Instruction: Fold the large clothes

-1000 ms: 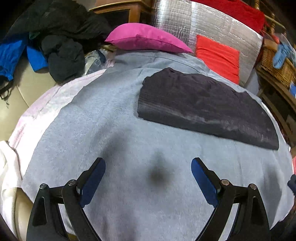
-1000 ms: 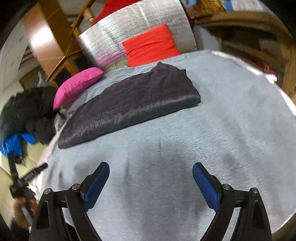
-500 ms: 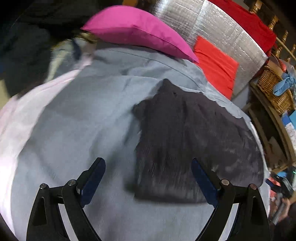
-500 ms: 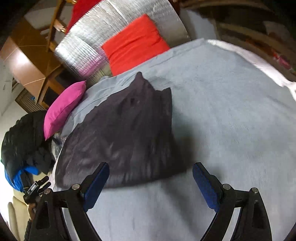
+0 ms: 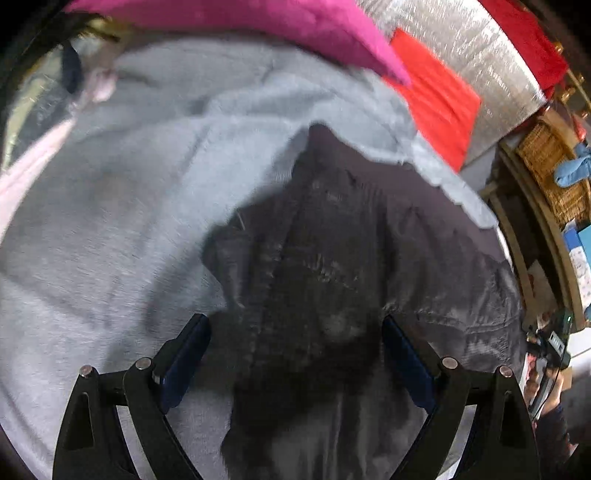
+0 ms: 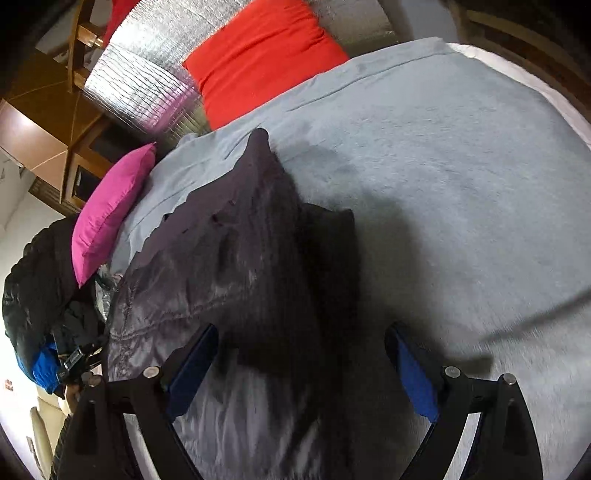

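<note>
You are hovering both the left gripper [image 5: 295,354] and the right gripper [image 6: 301,362], jaws spread wide and grasping nothing, over opposite ends of the dark garment [image 5: 351,266] lying on the grey blanket [image 5: 110,221] below the pink pillow [image 5: 258,22], so I would be pinching only its outer corners before lifting.

Garment [image 6: 236,258] on blanket [image 6: 461,184] — two cushions [image 6: 258,59] behind, pile [image 6: 37,288] left of bed.

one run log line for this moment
stage: approach | left gripper: open, over dark garment | right gripper: open, over garment's end | garment: flat on grey blanket
</note>
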The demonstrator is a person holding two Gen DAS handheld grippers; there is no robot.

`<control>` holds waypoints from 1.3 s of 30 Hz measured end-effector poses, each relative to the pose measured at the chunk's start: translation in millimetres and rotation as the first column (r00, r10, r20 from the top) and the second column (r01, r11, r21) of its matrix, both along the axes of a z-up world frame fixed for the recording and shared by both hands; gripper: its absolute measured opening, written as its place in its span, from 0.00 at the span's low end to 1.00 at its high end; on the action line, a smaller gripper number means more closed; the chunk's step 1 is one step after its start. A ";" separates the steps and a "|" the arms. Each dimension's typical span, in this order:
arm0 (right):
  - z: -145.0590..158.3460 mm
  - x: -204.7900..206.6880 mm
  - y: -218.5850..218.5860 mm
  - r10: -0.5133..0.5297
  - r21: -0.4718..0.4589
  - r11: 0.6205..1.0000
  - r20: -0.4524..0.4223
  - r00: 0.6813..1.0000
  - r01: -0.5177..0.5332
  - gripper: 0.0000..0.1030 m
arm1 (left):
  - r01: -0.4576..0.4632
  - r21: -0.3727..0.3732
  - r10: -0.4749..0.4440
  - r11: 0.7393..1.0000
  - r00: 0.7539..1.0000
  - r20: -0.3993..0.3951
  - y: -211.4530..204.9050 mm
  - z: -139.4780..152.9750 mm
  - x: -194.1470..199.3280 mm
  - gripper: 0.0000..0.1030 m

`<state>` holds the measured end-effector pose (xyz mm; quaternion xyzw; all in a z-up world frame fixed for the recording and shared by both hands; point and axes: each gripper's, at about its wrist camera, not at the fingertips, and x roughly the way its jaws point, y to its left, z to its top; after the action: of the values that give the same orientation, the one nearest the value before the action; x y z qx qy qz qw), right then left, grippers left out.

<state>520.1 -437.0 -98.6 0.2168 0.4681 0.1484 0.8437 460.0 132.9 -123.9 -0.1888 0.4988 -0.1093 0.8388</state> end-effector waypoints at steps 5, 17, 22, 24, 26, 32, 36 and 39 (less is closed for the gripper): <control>-4.5 8.7 32.8 0.099 -0.081 0.992 -0.023 0.995 -0.100 0.71 | 0.033 0.058 -0.034 0.998 0.999 0.028 -16.7 1.9 0.6 0.62; 104.4 -21.2 66.6 0.189 -0.231 0.960 0.122 0.974 -0.158 0.12 | 0.022 0.198 -0.070 0.980 0.969 0.239 -55.7 118.9 -44.7 0.17; 168.3 -66.9 69.3 0.219 -0.282 0.948 0.233 0.947 -0.150 0.11 | 0.023 0.185 -0.092 0.982 0.923 0.375 -71.0 174.6 -96.6 0.16; 178.6 -97.8 59.6 0.218 -0.287 0.948 0.266 0.939 -0.139 0.11 | 0.024 0.163 -0.090 0.986 0.907 0.411 -70.9 177.9 -125.5 0.16; 174.0 -118.0 50.6 0.208 -0.284 0.950 0.277 0.938 -0.127 0.11 | 0.024 0.155 -0.088 0.988 0.900 0.426 -73.0 166.8 -143.2 0.17; 78.7 -159.9 16.3 0.143 -0.209 0.972 0.158 0.977 -0.108 0.14 | 0.013 0.145 -0.054 0.989 0.959 0.277 -88.2 61.7 -167.1 0.21; 1.2 -167.0 -5.7 0.034 -0.167 0.986 0.085 0.996 -0.020 0.56 | -0.085 0.126 0.063 0.988 0.983 0.171 -69.1 8.2 -161.8 0.63; -5.9 -175.6 -30.1 -0.085 -0.091 0.991 0.094 0.992 0.093 0.74 | -0.114 0.101 0.099 0.988 0.985 0.138 -50.5 19.0 -165.9 0.68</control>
<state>344.5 -467.0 -104.5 0.1901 0.4261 0.0977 0.8791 294.1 82.4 -104.9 -0.1619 0.4361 -0.0495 0.8838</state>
